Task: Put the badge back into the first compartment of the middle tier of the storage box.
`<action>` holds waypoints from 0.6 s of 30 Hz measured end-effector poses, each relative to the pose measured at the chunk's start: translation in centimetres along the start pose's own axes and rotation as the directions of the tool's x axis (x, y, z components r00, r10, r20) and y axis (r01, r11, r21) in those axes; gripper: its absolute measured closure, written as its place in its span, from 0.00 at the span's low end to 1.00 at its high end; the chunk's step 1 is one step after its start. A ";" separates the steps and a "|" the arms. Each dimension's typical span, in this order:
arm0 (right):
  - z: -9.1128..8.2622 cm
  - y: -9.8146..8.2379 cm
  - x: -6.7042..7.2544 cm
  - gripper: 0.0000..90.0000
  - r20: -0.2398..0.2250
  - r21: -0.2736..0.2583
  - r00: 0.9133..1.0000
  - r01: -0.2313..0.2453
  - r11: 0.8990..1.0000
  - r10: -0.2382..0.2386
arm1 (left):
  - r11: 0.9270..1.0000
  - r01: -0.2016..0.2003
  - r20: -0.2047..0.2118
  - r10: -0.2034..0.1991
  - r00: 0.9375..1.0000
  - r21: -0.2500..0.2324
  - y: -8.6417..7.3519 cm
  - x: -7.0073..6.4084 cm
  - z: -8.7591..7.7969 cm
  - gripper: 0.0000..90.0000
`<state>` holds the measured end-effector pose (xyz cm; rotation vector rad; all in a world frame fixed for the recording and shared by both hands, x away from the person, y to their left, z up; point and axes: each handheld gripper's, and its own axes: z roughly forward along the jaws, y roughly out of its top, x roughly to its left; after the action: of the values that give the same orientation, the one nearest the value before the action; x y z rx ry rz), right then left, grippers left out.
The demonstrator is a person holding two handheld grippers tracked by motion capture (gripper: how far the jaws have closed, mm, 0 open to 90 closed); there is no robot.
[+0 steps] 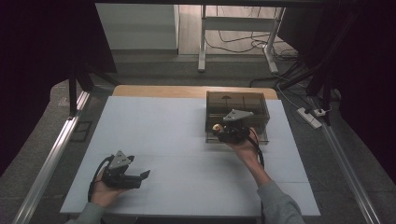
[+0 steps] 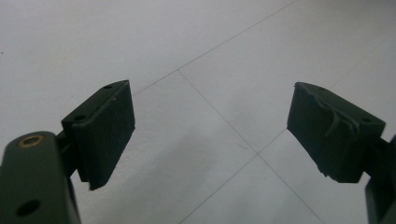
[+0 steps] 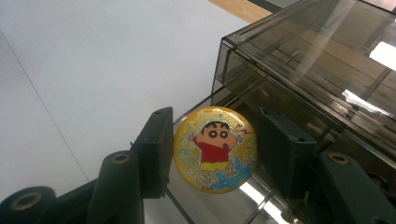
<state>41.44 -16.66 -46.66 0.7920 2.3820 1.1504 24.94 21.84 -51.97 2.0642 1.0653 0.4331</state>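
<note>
Right gripper (image 3: 212, 149) clamps a round badge (image 3: 214, 148) by its rim, center frame, at the smoky box (image 3: 322, 70). Badge looks light, stiff, glossy-slick; edge grip suits. Left gripper (image 2: 210, 135) gapes empty over the table (image 2: 140, 37).

The left tongs (image 2: 210, 135) look down along their two black jaws at the table (image 2: 196, 42), a pale grey-white, matt surface. The jaws stand wide apart with nothing between them. Each ends in a dark, square rubber pad; the pad (image 2: 329, 130) on the right of the view is torn and ragged at its edge. Thin seam lines (image 2: 217, 114) cross on the table between the jaws.
</note>
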 end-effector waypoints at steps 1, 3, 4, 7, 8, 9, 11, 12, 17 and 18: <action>0.0 0.0 0.0 0.52 0.000 0.001 1.000 0.001 1.000 -0.001 | 1.000 0.000 0.000 0.000 1.000 0.000 0.0 0.0 0.0 0.17; -0.1 0.0 0.0 0.52 0.004 0.001 1.000 0.000 1.000 0.000 | 1.000 0.001 0.000 -0.001 1.000 0.000 0.0 0.0 0.0 0.17; -0.1 0.0 0.0 0.52 0.004 0.001 1.000 -0.001 1.000 0.001 | 1.000 0.002 -0.001 -0.002 1.000 -0.002 0.0 0.0 0.0 0.17; -0.1 -0.1 -0.1 0.52 0.004 0.000 1.000 -0.001 1.000 0.001 | 1.000 0.002 -0.001 -0.002 1.000 -0.003 0.0 0.1 -0.1 0.17; -0.1 -0.1 -0.1 0.52 0.003 0.000 1.000 -0.002 1.000 0.002 | 1.000 0.002 -0.001 -0.002 1.000 -0.002 0.0 0.1 -0.1 0.17; -0.1 -0.1 -0.1 0.52 0.002 0.001 1.000 -0.001 1.000 0.001 | 1.000 0.002 -0.001 -0.002 1.000 -0.002 0.0 0.1 -0.1 0.17; -0.1 -0.1 -0.1 0.51 0.002 0.003 1.000 0.000 1.000 0.000 | 1.000 0.002 -0.001 -0.002 1.000 -0.002 0.0 0.1 -0.1 0.17; -0.1 -0.1 -0.1 0.49 0.002 0.002 1.000 0.002 1.000 -0.002 | 1.000 0.002 -0.001 -0.002 1.000 -0.002 0.0 0.1 -0.1 0.17; -0.3 0.1 0.2 0.43 0.006 -0.022 1.000 0.014 1.000 -0.013 | 1.000 0.002 -0.004 -0.002 1.000 -0.002 0.0 0.1 -0.1 0.17; -0.4 0.1 0.2 0.42 0.006 -0.025 1.000 0.017 1.000 -0.017 | 1.000 0.003 -0.005 -0.003 1.000 -0.002 0.0 0.1 -0.1 0.17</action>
<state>41.09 -16.69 -46.39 0.7649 2.3599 1.1675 24.91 22.02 -51.92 2.0605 1.0699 0.4383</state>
